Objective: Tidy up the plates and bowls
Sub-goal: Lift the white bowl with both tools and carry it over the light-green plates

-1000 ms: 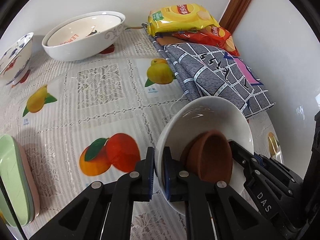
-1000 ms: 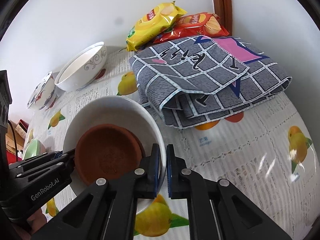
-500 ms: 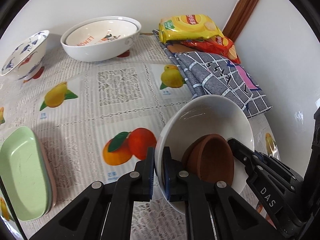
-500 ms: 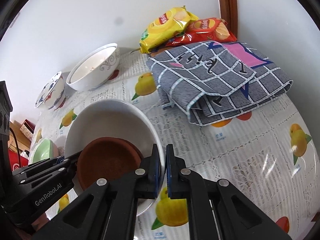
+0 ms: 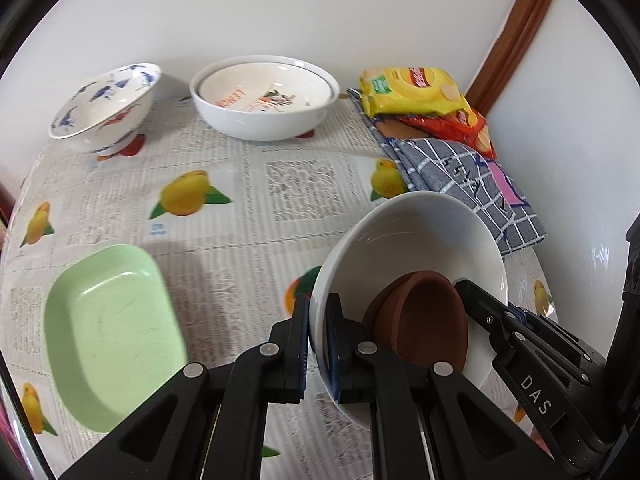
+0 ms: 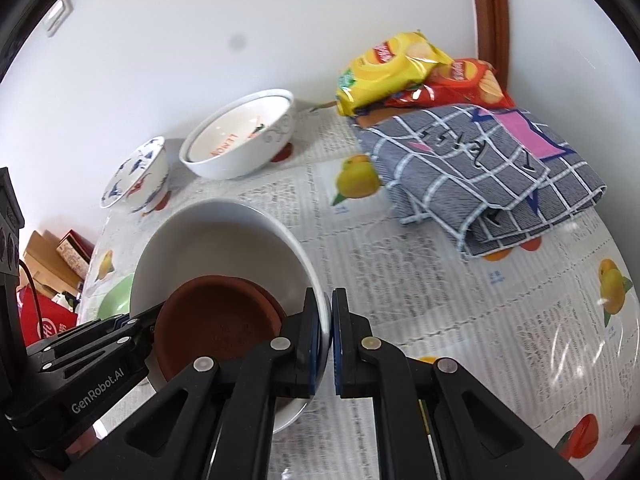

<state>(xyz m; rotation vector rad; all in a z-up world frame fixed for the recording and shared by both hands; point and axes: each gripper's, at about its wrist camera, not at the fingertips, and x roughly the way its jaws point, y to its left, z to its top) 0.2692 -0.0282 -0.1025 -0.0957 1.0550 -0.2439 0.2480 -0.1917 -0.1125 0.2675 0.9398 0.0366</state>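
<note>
I carry a white bowl point(image 5: 416, 240) between both hands, and inside it lies a brown clay dish point(image 5: 420, 320), slid down against the wall nearest me. My left fingers point(image 5: 318, 344) are clenched on the bowl's rim at its 9 o'clock edge, one pad outside and one inside; my right fingers point(image 6: 331, 340) are clenched on the opposite rim at 3 o'clock. The bowl hangs tilted above the worktop point(image 5: 240, 216), which is covered by a fruit-printed cloth. At 12 o'clock by the wall stands a large white bowl point(image 5: 264, 96) with a second bowl nested in it, orange lettering showing on the inner one. At about 10 o'clock from it sits a blue-patterned bowl point(image 5: 106, 106), holding nothing. The left view shows a pale green tray point(image 5: 108, 332) whole, holding nothing, at 9 o'clock of my fingers; the right view shows only a sliver of it behind the carried bowl. The right view alone shows cardboard boxes point(image 6: 52, 256) and a red bag point(image 6: 44, 320) beyond the worktop's edge at 9 o'clock. Both views show a folded grey checked cloth point(image 6: 488, 176) at 2 o'clock, with a yellow crisp packet point(image 6: 388, 68) and a red crisp packet point(image 6: 460, 84) lying on its far end.
</note>
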